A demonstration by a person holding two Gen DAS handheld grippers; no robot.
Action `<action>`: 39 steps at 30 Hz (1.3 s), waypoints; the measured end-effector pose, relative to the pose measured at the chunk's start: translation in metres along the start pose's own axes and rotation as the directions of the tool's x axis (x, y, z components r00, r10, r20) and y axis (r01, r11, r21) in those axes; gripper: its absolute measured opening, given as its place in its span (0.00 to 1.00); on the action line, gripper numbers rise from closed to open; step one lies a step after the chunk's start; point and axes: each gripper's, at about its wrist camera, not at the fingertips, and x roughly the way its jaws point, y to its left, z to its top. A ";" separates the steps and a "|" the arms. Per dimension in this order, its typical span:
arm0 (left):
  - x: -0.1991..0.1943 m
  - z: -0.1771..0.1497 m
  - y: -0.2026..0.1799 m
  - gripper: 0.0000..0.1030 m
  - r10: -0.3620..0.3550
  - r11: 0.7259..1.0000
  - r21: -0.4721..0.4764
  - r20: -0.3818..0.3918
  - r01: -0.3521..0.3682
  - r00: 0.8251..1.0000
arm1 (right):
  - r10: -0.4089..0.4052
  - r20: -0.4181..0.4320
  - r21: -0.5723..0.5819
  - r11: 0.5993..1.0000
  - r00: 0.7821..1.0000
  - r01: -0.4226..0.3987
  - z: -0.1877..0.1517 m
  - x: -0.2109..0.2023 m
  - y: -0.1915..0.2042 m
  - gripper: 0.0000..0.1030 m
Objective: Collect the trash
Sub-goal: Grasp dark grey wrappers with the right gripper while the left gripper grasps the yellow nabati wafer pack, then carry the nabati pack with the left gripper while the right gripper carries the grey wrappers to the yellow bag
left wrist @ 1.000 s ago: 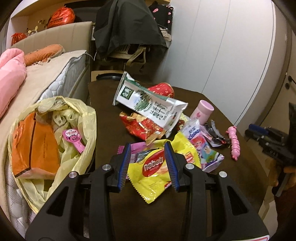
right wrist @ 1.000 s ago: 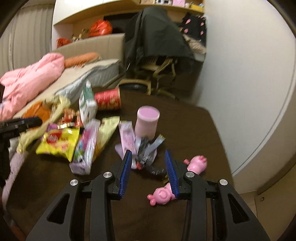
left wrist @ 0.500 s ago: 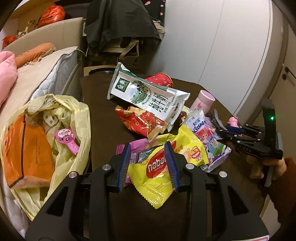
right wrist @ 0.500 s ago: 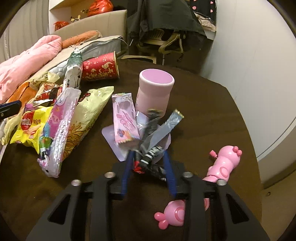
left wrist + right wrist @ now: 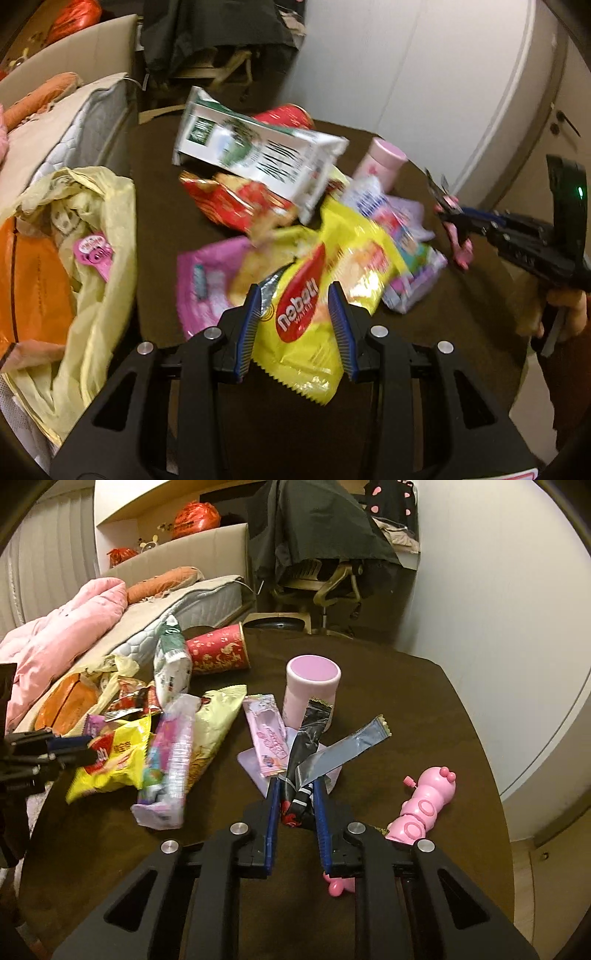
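Note:
My left gripper [image 5: 295, 302] is open, its fingers on either side of a yellow wafer packet [image 5: 299, 332] that lies on the brown table [image 5: 155, 206]. My right gripper [image 5: 297, 794] is shut on a bunch of black and silver wrappers [image 5: 314, 753] and holds them above the table [image 5: 406, 701]. It shows at the right of the left wrist view [image 5: 458, 218]. A yellow trash bag [image 5: 92, 258] with an orange packet inside hangs open at the table's left edge. More wrappers, a milk carton [image 5: 255, 162] and a red cup [image 5: 218, 650] lie in a pile.
A pink cup [image 5: 312, 686] stands mid-table behind the held wrappers. A pink toy [image 5: 424, 805] lies at the right of my right gripper. A bed [image 5: 110, 627] runs along the left, a chair with dark clothes [image 5: 317, 554] at the back.
My right gripper closed on the black and silver wrappers and lifted them off the table. My left gripper moved forward around the yellow wafer packet and stayed open.

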 end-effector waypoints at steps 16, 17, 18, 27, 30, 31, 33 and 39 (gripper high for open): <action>0.002 0.006 -0.006 0.35 0.032 0.999 -0.014 0.002 -0.032 0.999 | 0.025 0.030 0.029 0.999 0.999 -0.026 -0.014 -0.018 0.012 0.18; 0.005 0.005 -0.009 0.35 0.039 0.999 -0.008 -0.011 -0.039 0.999 | 0.027 0.031 0.029 0.999 0.999 -0.027 -0.015 -0.018 0.013 0.18; 0.010 0.005 -0.012 0.35 0.048 0.999 -0.001 -0.028 -0.048 0.998 | 0.027 0.031 0.028 0.999 0.999 -0.028 -0.016 -0.018 0.014 0.18; 0.030 0.001 -0.023 0.25 0.065 0.998 -0.001 -0.102 -0.065 0.993 | 0.038 0.028 0.028 0.999 0.999 -0.039 -0.021 -0.019 0.016 0.18; 0.030 0.001 -0.025 0.13 0.054 0.998 -0.014 -0.105 -0.056 0.993 | 0.042 0.037 0.032 0.999 0.998 -0.043 -0.021 -0.021 0.017 0.18; 0.029 0.001 -0.026 0.07 0.054 0.998 -0.015 -0.101 -0.056 0.993 | 0.043 0.040 0.033 0.998 0.998 -0.044 -0.022 -0.022 0.018 0.18; 0.025 0.000 -0.028 0.06 0.065 0.998 -0.011 -0.087 -0.066 0.994 | 0.046 0.048 0.033 0.998 0.998 -0.048 -0.021 -0.024 0.020 0.18; 0.001 0.004 -0.029 0.04 0.068 0.997 -0.032 -0.018 -0.069 0.997 | 0.052 0.070 0.021 0.998 0.996 -0.053 -0.018 -0.034 0.025 0.18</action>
